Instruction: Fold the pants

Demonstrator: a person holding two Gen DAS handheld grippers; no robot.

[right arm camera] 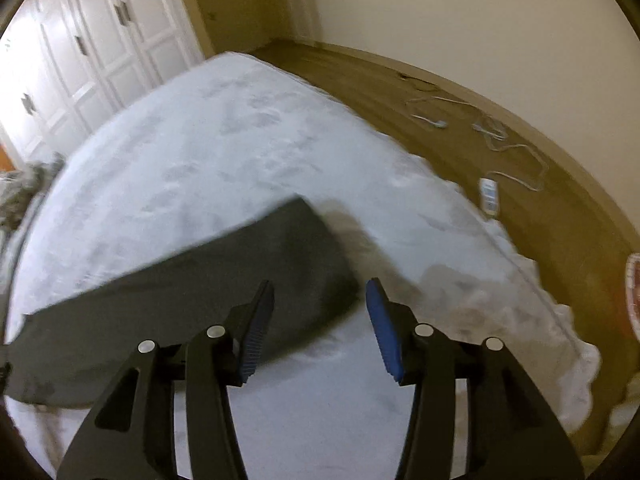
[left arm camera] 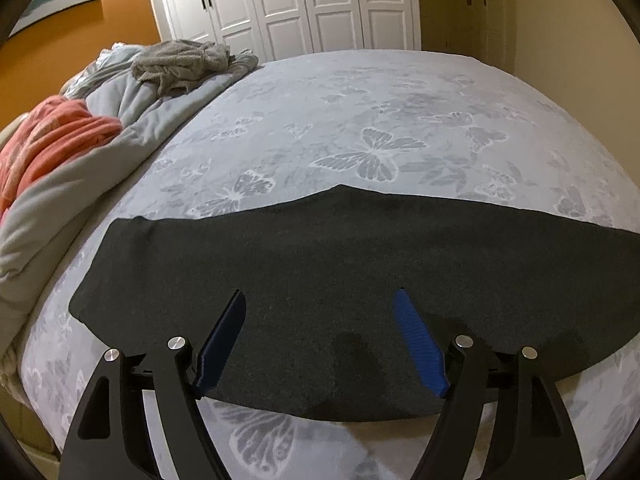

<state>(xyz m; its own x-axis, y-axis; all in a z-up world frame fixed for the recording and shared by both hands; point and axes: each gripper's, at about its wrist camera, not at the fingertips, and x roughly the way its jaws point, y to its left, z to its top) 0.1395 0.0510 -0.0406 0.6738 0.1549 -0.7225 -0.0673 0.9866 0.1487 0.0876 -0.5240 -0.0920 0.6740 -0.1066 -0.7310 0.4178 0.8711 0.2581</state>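
Dark grey pants [left arm camera: 320, 264] lie flat across the bed as one long band, running left to right. My left gripper [left arm camera: 320, 300] is open and empty, hovering over the pants' near edge around their middle. In the right wrist view the pants [right arm camera: 200, 280] end in a square corner at the right. My right gripper [right arm camera: 320, 288] is open and empty, above that right end near its front corner. This view is blurred by motion.
The bed has a pale butterfly-print cover [left arm camera: 360, 128]. A heap of grey and coral bedding and clothes [left arm camera: 100, 120] lies at its left. White wardrobe doors [left arm camera: 288, 0] stand behind. Right of the bed is wood floor [right arm camera: 520, 168] with white cables and a power strip [right arm camera: 489, 196].
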